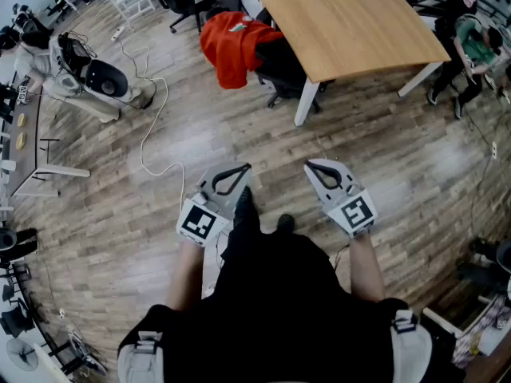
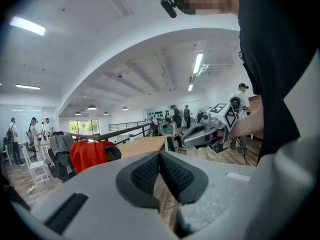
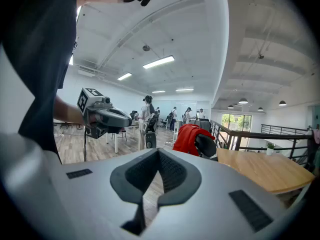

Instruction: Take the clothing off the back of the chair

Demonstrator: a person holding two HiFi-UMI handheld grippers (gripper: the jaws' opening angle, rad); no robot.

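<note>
While the person stands on the wooden floor (image 1: 200, 126), both grippers are held out in front of the body, side by side and a little apart, each tipped slightly downward. The left gripper (image 1: 230, 179) has its jaws pressed together, the dark pads meeting along one line with nothing between them. The right gripper (image 1: 326, 174) is closed the same way and also holds nothing.

Beyond the gripper tips there is only bare floor. A white cable (image 1: 148, 131) loops across the boards ahead and to the left.

Farther on, well apart from both grippers, a black chair (image 1: 281, 64) is pushed in at the near edge of a light wooden table (image 1: 351, 18). The red clothing (image 1: 230, 45) is draped over the back of the chair, hanging down on the side away from the table. It lies straight ahead of the left gripper and ahead and to the left of the right one. Neither gripper touches it or is close to it. In the left gripper view the red clothing sits to the left of the closed jaws, in the right gripper view just to the right of them.

Past the table, more chairs, desks and several people fill the far part of the room.
</note>
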